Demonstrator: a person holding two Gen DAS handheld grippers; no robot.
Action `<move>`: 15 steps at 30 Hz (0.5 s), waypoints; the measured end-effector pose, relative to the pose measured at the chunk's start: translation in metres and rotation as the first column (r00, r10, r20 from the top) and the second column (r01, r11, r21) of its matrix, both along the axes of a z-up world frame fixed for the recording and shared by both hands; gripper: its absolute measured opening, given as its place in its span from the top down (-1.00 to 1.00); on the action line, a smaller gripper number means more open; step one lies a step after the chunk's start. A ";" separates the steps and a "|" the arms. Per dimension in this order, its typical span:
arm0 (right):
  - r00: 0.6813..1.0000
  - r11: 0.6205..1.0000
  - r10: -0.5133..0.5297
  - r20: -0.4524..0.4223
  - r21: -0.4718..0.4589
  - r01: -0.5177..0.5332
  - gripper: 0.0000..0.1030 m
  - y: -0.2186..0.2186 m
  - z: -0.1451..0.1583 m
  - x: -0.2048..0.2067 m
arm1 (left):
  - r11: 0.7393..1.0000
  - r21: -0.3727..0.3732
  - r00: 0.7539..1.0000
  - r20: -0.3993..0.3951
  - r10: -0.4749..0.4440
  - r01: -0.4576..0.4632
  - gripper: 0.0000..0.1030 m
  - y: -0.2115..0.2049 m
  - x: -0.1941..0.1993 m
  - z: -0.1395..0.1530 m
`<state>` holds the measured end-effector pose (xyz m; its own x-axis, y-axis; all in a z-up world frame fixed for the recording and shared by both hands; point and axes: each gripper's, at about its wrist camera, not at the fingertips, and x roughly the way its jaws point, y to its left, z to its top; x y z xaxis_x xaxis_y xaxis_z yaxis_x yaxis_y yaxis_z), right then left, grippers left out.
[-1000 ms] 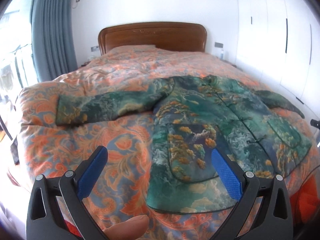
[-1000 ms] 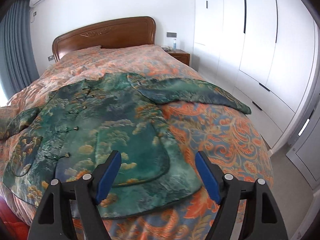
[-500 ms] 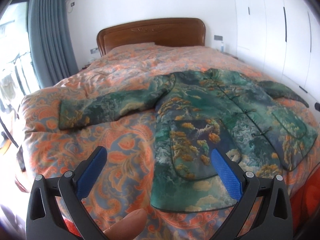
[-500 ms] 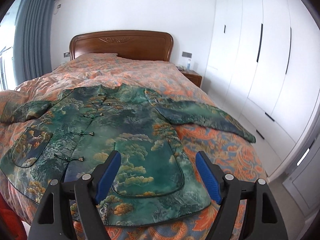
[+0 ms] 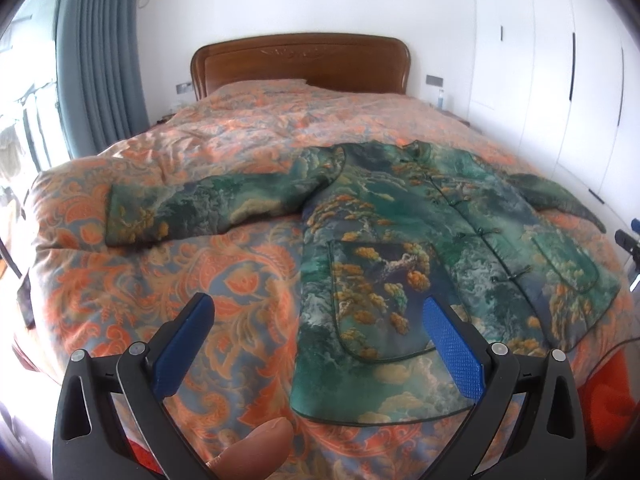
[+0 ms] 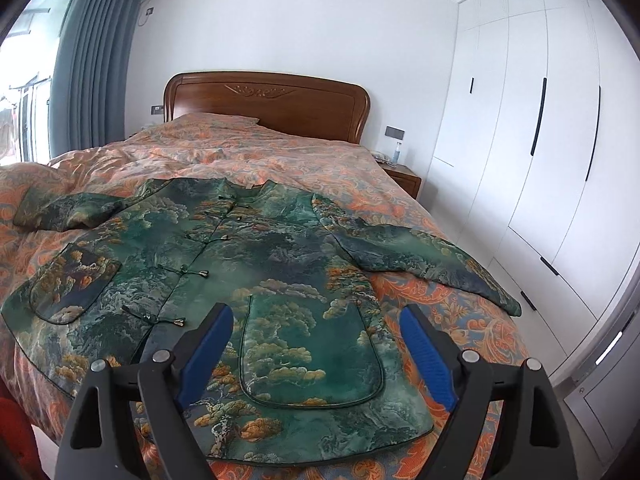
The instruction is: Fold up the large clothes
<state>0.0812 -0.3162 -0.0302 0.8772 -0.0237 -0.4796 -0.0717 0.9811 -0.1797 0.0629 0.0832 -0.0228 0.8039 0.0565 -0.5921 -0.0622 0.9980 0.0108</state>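
A green padded jacket (image 5: 404, 240) with gold tree print lies flat, front up and buttoned, on the bed; it also shows in the right wrist view (image 6: 240, 264). Both sleeves are spread out: one (image 5: 208, 208) to the left, one (image 6: 424, 260) to the right. My left gripper (image 5: 320, 344) is open and empty, hovering above the jacket's lower left hem. My right gripper (image 6: 316, 348) is open and empty, above the lower right pocket (image 6: 312, 352).
The bed carries an orange patterned quilt (image 5: 160, 280) and has a wooden headboard (image 6: 264, 100). White wardrobe doors (image 6: 532, 160) line the right wall, with a nightstand (image 6: 400, 176) beside the bed. Grey curtains (image 5: 100, 60) hang at the left.
Both grippers have tilted up and drawn back a little from the jacket, so more of the room and headboard shows. The jacket has not moved.
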 end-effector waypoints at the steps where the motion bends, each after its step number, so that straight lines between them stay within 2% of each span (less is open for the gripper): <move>1: 1.000 1.000 0.004 -0.002 0.001 -0.004 -0.70 0.001 -0.001 -0.001 | 1.000 0.004 1.000 0.000 0.000 0.000 -1.00 0.000 0.000 0.000; 6: 1.000 1.000 0.014 -0.025 0.020 -0.014 -0.83 0.004 -0.006 0.001 | 1.000 0.008 1.000 0.011 -0.008 0.008 -1.00 -0.004 -0.002 0.001; 8: 0.999 1.000 0.018 -0.029 0.026 -0.017 -1.00 0.005 -0.007 0.001 | 1.000 0.016 1.000 0.016 -0.020 0.019 -1.00 -0.006 -0.004 0.002; 15: 0.999 0.998 0.027 -0.035 0.056 -0.025 -1.00 0.007 -0.007 0.001 | 0.999 0.021 1.000 -0.005 -0.024 0.024 -1.00 -0.008 -0.003 -0.002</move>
<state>0.0819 -0.3091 -0.0372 0.8593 0.0264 -0.5108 -0.1027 0.9872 -0.1217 0.0602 0.0751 -0.0245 0.8021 0.0499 -0.5952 -0.0384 0.9987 0.0320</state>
